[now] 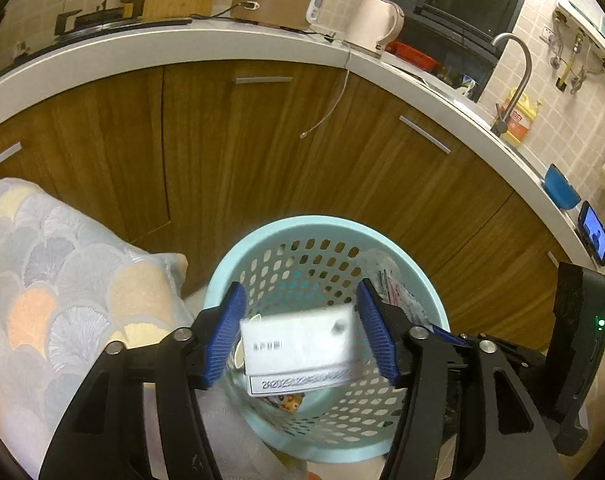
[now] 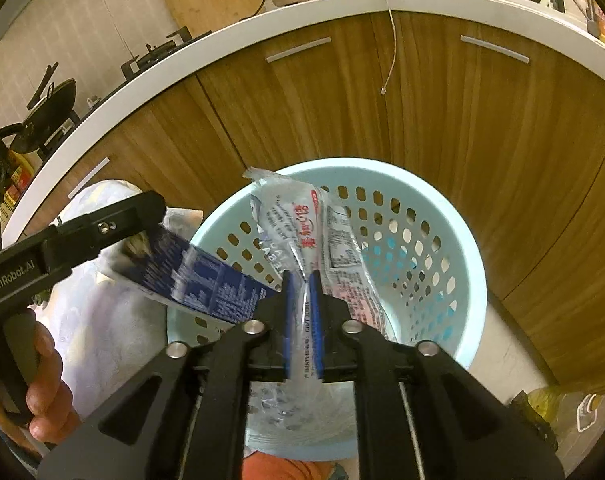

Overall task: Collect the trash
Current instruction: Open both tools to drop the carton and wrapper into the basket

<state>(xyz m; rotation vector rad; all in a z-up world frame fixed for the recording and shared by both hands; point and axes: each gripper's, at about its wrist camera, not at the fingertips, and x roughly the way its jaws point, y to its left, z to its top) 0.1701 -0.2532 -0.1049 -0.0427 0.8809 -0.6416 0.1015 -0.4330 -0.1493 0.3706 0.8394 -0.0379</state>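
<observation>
A: Two grippers over one pale blue perforated basket (image 1: 434,312). What can you read?

B: "GenRobot.AI" on the left gripper's (image 1: 300,328) arm in the right wrist view. The white box (image 1: 300,350) between its blue pads carries a code starting "2A20"; the rest is motion-blurred. Its dark blue side has white print too blurred to read.

A: Is it gripped?

B: The pads stand wide apart, gaps on both sides of the box, which sits over the basket's mouth.

A: And the right gripper (image 2: 302,280)?

B: Pinched tight on a clear plastic wrapper (image 2: 302,220) with red Chinese characters, jutting forward above the basket rim.

A: Room around?

B: Wooden cabinet doors (image 1: 262,152) just beyond the basket, a patterned cloth (image 1: 62,280) to the left. Above, the curved white worktop (image 1: 182,40) holds a kettle (image 1: 376,24).
</observation>
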